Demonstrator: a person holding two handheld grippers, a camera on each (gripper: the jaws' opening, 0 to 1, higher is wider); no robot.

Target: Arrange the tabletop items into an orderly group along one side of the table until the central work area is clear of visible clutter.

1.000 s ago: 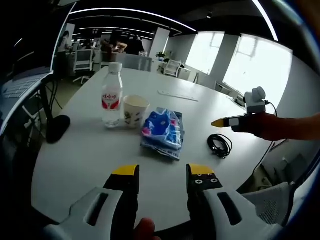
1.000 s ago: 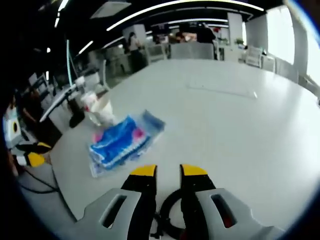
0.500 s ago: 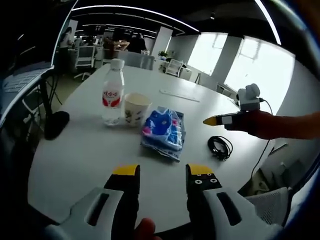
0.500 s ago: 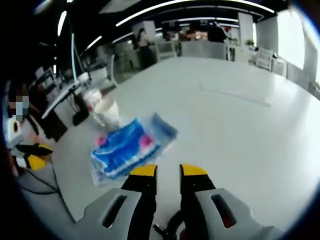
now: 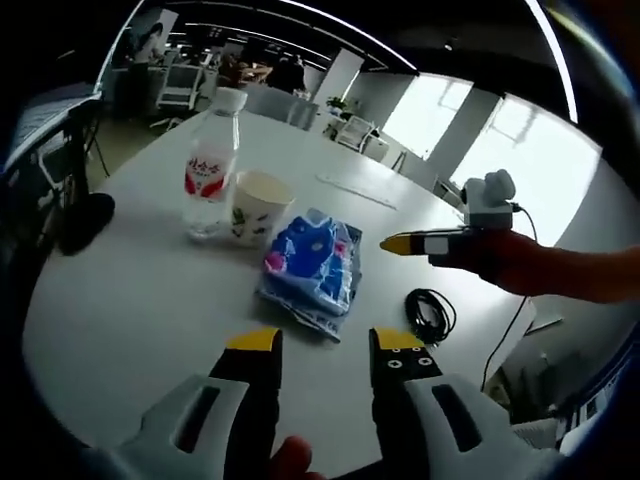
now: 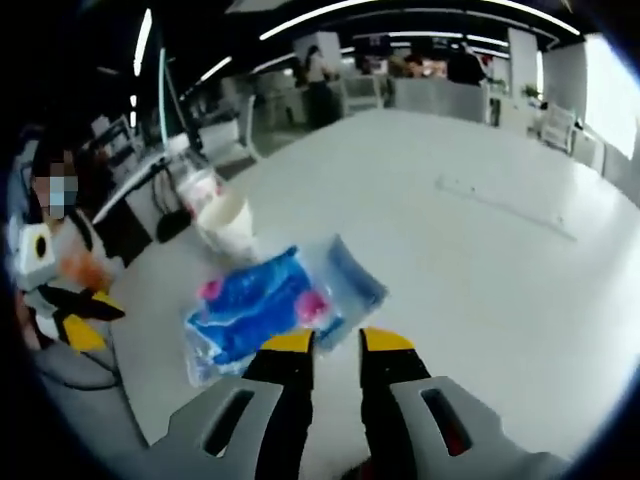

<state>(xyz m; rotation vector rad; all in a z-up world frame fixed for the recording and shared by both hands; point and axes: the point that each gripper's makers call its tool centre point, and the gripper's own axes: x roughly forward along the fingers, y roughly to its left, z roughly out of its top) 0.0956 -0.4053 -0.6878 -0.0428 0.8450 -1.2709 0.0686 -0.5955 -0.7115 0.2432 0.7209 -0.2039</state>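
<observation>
On the round white table (image 5: 130, 300) stand a water bottle with a red label (image 5: 208, 160) and a paper cup (image 5: 256, 205) side by side. Just right of the cup lies a blue tissue packet (image 5: 310, 265). A coiled black cable (image 5: 430, 312) rests near the table's right edge. My left gripper (image 5: 322, 345) hovers open over the near edge, nothing between its jaws. My right gripper (image 5: 400, 243) comes in from the right, above the cable. In the right gripper view, my right gripper (image 6: 337, 342) stands open just short of the packet (image 6: 270, 310), with the cup (image 6: 228, 222) behind it.
A clear flat strip (image 5: 355, 190) lies on the far part of the table. Office desks and chairs stand beyond the table, and a dark object (image 5: 85, 215) sits off its left edge. A person sits at the left (image 6: 60, 230) of the right gripper view.
My right gripper has moved away from the cable and closer to the blue packet. The left gripper view has tilted slightly; the bottle, cup and packet have stayed in place.
</observation>
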